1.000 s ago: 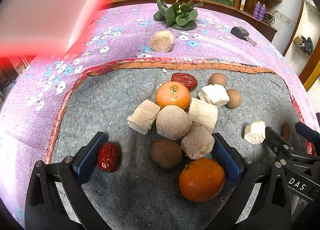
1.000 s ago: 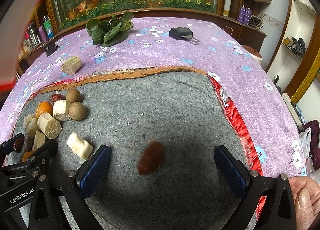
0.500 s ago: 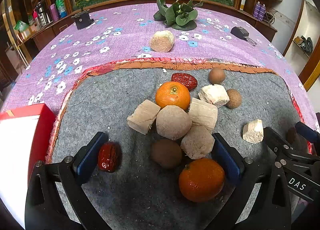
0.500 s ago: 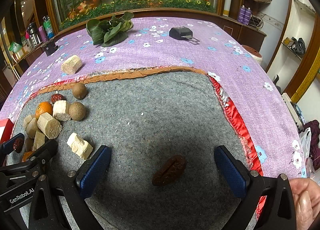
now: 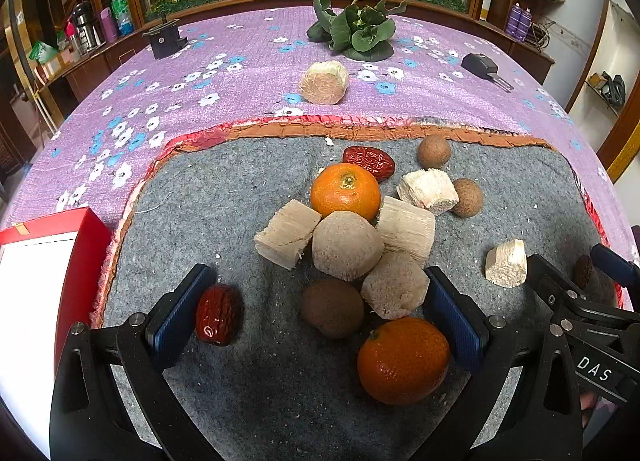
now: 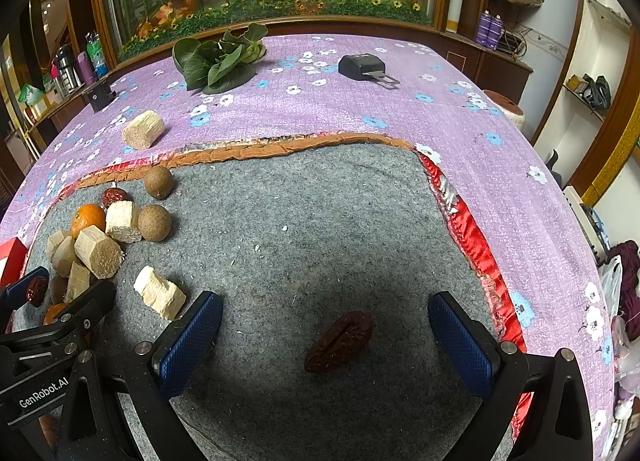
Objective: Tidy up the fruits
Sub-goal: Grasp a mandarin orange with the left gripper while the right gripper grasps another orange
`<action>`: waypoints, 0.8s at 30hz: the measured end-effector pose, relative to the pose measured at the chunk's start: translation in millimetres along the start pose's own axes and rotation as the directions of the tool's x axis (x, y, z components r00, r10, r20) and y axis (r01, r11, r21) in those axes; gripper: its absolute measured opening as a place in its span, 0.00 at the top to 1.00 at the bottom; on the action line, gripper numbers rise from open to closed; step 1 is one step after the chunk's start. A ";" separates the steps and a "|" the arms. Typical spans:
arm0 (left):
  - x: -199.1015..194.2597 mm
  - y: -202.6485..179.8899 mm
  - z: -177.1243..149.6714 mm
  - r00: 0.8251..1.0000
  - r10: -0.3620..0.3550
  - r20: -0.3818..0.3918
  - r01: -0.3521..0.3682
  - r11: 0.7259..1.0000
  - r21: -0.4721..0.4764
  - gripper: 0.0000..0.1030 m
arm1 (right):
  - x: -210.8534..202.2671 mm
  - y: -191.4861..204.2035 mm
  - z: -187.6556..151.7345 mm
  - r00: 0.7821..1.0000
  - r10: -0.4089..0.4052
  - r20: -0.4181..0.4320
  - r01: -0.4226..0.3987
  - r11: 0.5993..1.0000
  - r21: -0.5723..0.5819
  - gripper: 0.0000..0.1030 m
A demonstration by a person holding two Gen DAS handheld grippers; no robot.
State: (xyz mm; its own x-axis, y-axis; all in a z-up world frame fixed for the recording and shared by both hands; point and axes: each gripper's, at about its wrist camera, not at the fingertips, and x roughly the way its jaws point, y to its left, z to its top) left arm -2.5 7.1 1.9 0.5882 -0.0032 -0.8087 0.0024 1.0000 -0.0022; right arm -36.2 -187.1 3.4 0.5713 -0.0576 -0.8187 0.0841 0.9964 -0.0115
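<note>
A pile of fruit lies on the grey felt mat (image 5: 224, 197): two oranges (image 5: 403, 359) (image 5: 345, 191), cut sugarcane pieces (image 5: 346, 245), brown longans (image 5: 332, 313) and red dates (image 5: 368, 161). My left gripper (image 5: 316, 317) is open low over the mat, with a red date (image 5: 218, 315) beside its left pad and the near orange by its right pad. My right gripper (image 6: 326, 335) is open, with a dark date (image 6: 340, 341) lying on the mat between its fingers.
A red and white box (image 5: 36, 285) stands at the mat's left edge. On the purple flowered cloth (image 6: 460, 129) beyond lie a sugarcane piece (image 5: 324, 83), leafy greens (image 5: 356, 31) and two small black objects (image 6: 362, 65). The right gripper shows in the left wrist view (image 5: 592, 301).
The red and white box came down from the upper left and settled at the mat's left edge. The dark date dropped and rolled to rest between my right fingers. One longan shifted slightly.
</note>
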 end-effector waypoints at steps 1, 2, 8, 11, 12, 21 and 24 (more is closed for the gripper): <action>-0.1 -0.1 0.1 1.000 -0.001 -0.003 0.001 1.000 0.002 0.00 | -0.1 -0.2 0.2 1.000 0.000 0.000 0.000 1.000 0.000 0.00; -1.4 0.0 0.3 1.000 -0.011 -0.024 0.012 1.000 0.026 0.00 | 0.0 0.0 0.2 1.000 -0.001 0.000 0.001 1.000 0.000 0.00; -51.9 36.7 -20.8 0.993 -0.119 -0.015 0.119 0.993 -0.006 0.00 | -7.7 -1.0 -1.9 0.995 0.087 -0.045 -0.091 0.992 -0.090 0.00; -92.4 58.4 -36.8 0.995 -0.080 0.062 0.080 0.997 -0.007 0.00 | -25.3 -12.1 -9.4 0.981 0.193 -0.023 -0.194 0.966 -0.173 0.01; -102.4 62.3 -42.8 0.995 -0.044 0.086 0.044 0.999 0.002 0.00 | -35.7 -19.5 -12.6 0.979 0.203 0.003 -0.198 0.960 -0.199 0.01; -131.8 66.1 -66.9 0.987 0.069 0.145 -0.082 0.993 0.084 0.00 | -74.6 -21.5 -2.1 0.887 0.456 0.076 -0.445 0.886 -0.129 0.01; -126.8 59.0 -65.9 0.990 0.068 0.127 -0.083 0.989 0.119 0.00 | -83.5 4.4 7.4 0.846 0.531 0.050 -0.521 0.843 -0.133 0.09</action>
State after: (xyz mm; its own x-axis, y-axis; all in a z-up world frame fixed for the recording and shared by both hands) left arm -130.3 66.6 65.5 0.6850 0.0643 -0.7257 0.0500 0.9896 0.1348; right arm -77.5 -178.3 76.0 0.5692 0.4771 -0.6697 -0.3355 0.8783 0.3406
